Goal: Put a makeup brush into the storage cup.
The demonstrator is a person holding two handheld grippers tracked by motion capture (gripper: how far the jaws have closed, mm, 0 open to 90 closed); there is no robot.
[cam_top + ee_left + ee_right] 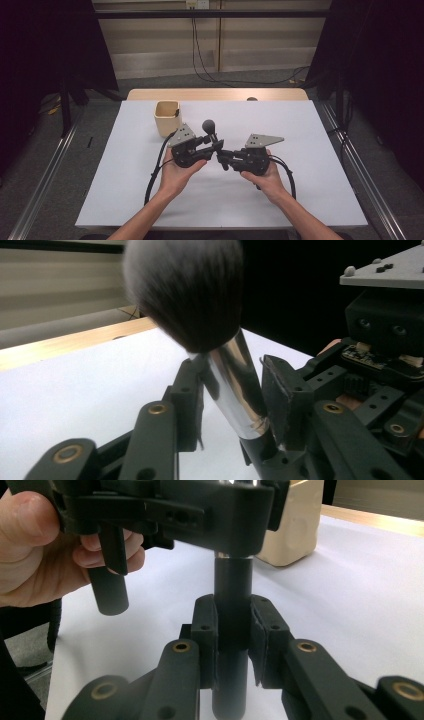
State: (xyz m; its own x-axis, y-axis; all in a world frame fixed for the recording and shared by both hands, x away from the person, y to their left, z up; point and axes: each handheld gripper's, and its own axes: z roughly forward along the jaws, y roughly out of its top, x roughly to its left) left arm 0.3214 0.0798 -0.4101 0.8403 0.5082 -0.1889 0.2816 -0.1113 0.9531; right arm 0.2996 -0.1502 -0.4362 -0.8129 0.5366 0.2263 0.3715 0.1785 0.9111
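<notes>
Brush (220,340) upright: left gripper (232,390) jaws clamp its silver collar, right gripper (234,630) jaws clamp the black handle below.

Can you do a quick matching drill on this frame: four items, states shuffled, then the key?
Items:
1. brush
2. cup
3. left gripper
4. right gripper

States:
A. shut on the brush's black handle end
B. stands on the white table, behind the left gripper, touched by nothing
C. shut on the brush's silver ferrule
D. upright, bristles on top, held off the table by both grippers

Pairs: 1-D, 2-B, 3-C, 4-A
</notes>
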